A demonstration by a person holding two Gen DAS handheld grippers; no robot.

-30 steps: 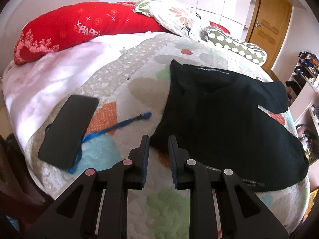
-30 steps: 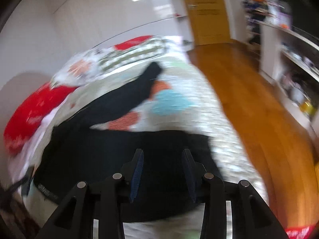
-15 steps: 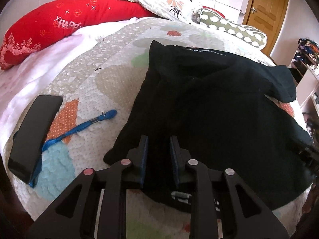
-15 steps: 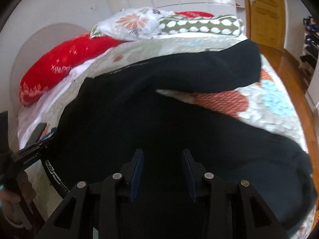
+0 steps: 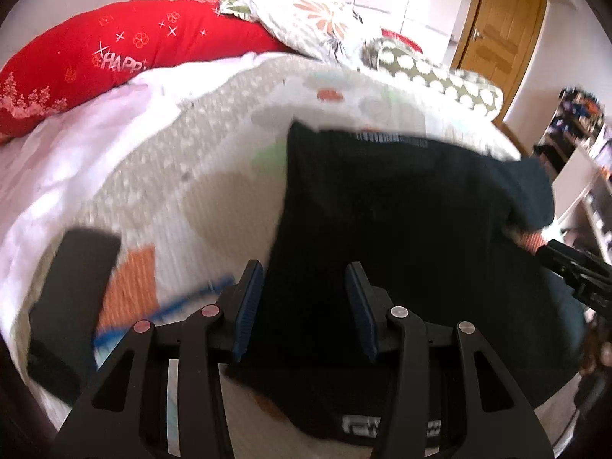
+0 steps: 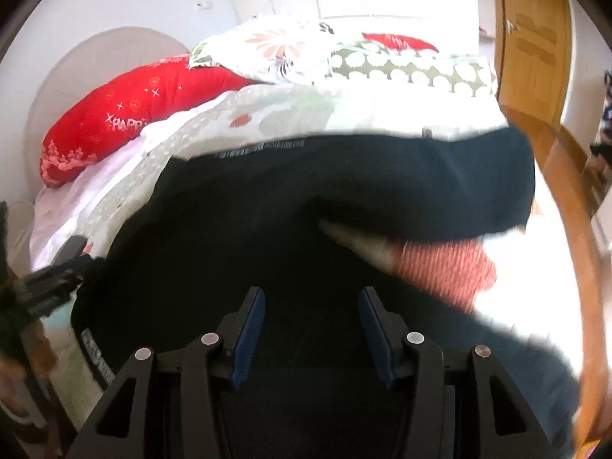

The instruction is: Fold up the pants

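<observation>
On the bed, the quilt [image 5: 214, 176] carries a few stray things just left of the black pants [image 5: 401, 229]: a dark flat phone-like slab [image 5: 69, 298] near the quilt's edge and a blue cord [image 5: 183, 306] between it and the pants' left edge. Beyond the pants lie a red pillow [image 5: 126, 53], a floral pillow [image 5: 313, 19] and a green dotted bolster [image 5: 440, 76]; a wooden door [image 5: 501, 30] stands behind them.

The pants lie spread flat across the quilt, waistband lettering towards the pillows, one leg bent over at the far right.

The left gripper [image 5: 304, 302] hovers over the pants' near left edge, its jaws opening, cloth below them but not pinched. The right gripper [image 6: 311, 329] is over the pants' near middle, jaws likewise opening, gripping nothing.
</observation>
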